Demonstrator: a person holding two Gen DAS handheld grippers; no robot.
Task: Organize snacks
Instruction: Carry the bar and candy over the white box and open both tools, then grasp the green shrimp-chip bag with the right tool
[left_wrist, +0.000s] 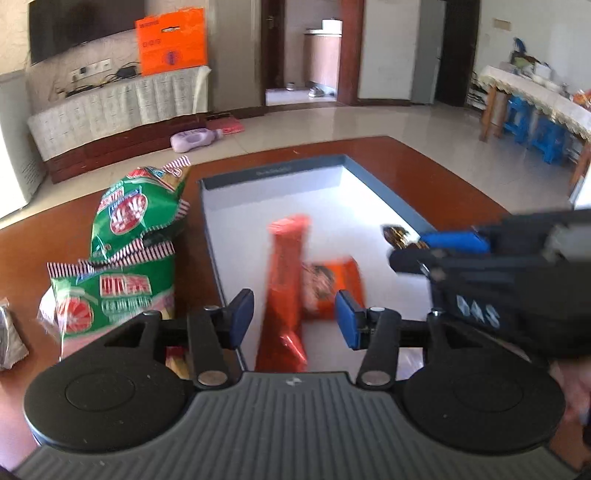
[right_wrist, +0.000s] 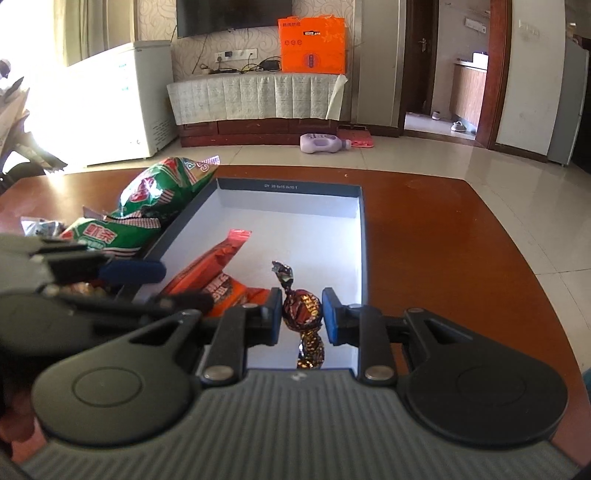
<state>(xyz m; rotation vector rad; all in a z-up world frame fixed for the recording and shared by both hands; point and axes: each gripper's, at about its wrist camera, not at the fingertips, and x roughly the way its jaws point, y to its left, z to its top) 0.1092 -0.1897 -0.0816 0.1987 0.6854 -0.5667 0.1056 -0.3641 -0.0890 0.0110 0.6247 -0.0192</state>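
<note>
Orange snack packets, one long (left_wrist: 286, 291) and one short (left_wrist: 332, 286), are lying in the white-floored box (left_wrist: 273, 173) on the brown table (right_wrist: 443, 240), with the left gripper (left_wrist: 293, 317) hanging spread above them, gripping nothing. Right gripper (right_wrist: 301, 314) is pinching a brown foil candy (right_wrist: 301, 308) over the box's near end. Green snack bags (left_wrist: 140, 206) are resting just beside the box's left wall.

- two green snack bags (left_wrist: 122, 236), stacked up left of the box
- two orange snack packs (left_wrist: 286, 280) inside it
- one brown foil candy (right_wrist: 303, 310)
- one blue-rimmed box (right_wrist: 364, 229)
- one wooden table (right_wrist: 443, 240)
- one purple bottle (right_wrist: 323, 143) on the floor
</note>
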